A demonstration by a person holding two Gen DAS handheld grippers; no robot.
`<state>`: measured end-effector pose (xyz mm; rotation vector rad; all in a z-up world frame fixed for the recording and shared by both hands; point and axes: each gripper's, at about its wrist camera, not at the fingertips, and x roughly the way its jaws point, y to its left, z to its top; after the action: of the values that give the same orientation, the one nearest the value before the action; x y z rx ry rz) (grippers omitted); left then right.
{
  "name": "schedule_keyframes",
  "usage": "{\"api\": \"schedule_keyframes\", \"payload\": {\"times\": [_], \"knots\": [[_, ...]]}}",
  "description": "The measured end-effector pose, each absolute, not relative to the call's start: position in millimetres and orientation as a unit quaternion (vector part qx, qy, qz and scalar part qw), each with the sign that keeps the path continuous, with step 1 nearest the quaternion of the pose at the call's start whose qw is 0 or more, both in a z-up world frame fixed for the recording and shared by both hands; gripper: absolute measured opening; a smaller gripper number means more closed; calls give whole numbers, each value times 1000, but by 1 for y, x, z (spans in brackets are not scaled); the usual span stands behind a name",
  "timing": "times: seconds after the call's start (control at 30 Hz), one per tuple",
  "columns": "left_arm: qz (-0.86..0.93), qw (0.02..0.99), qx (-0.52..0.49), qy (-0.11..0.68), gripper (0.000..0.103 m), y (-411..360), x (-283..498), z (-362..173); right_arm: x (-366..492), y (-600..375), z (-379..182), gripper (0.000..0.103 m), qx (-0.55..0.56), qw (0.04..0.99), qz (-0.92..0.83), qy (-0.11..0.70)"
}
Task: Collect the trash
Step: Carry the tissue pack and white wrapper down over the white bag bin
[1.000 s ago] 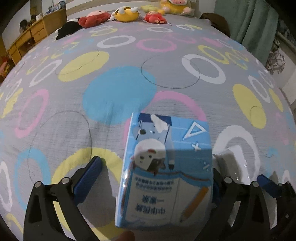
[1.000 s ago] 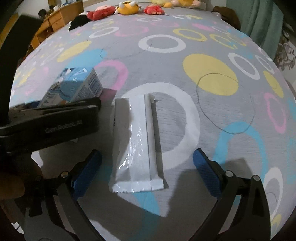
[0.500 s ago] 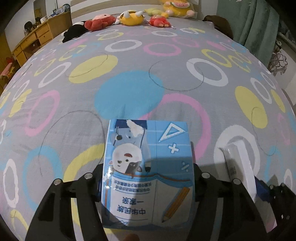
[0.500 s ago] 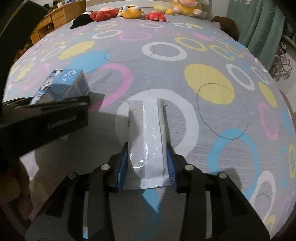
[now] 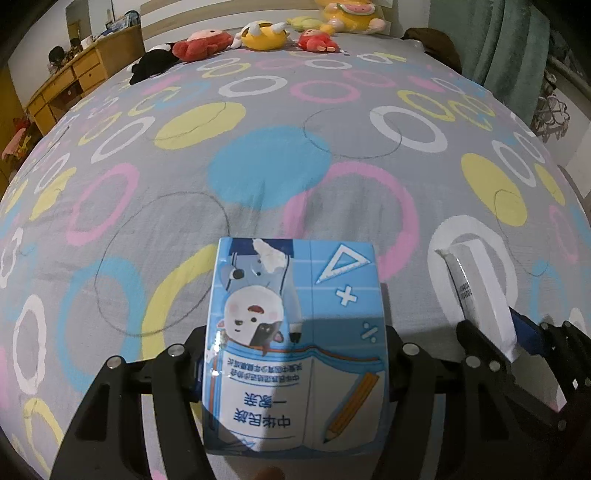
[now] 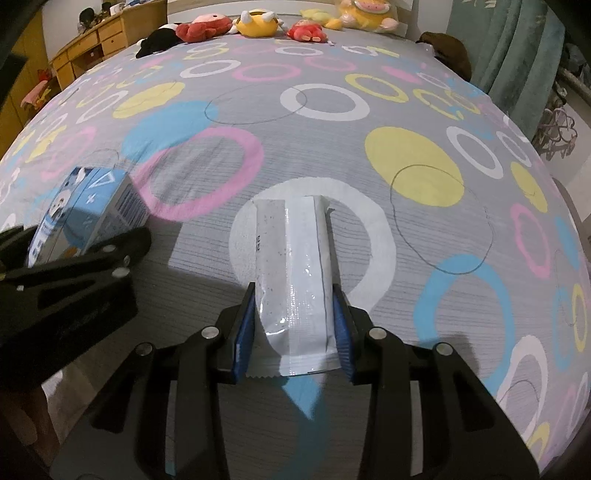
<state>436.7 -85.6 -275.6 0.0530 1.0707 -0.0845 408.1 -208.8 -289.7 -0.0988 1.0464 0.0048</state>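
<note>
Two grippers, each clamped on one piece of trash above a patterned bed.

Left gripper (image 5: 295, 354): jaws partly closed, pressing both sides of a blue carton (image 5: 295, 343) printed with a cartoon animal, book and pencil; carton sits between the fingers, over the bedspread (image 5: 258, 166). Right gripper (image 6: 293, 332): jaws narrow, blue pads (image 6: 245, 328) squeezing a white wrapper (image 6: 295, 273), glossy, speckled, zigzag-edged at its near end, pointing away over a white ring. Stuffed toys (image 5: 262, 35) line the far edge.
</note>
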Motion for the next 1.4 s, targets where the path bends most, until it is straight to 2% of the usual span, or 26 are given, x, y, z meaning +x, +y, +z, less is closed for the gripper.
{"api": "schedule_keyframes", "payload": {"times": [0.5, 0.97, 1.4], "knots": [[-35, 870, 35, 490, 63, -75, 384, -249, 352, -210, -274, 37, -54, 876, 11, 480], [-60, 892, 36, 447, 63, -76, 315, -201, 277, -217, -206, 37, -43, 906, 14, 422], [-102, 892, 23, 440, 63, -89, 265, -176, 201, -231, -155, 37, -38, 925, 3, 379]]}}
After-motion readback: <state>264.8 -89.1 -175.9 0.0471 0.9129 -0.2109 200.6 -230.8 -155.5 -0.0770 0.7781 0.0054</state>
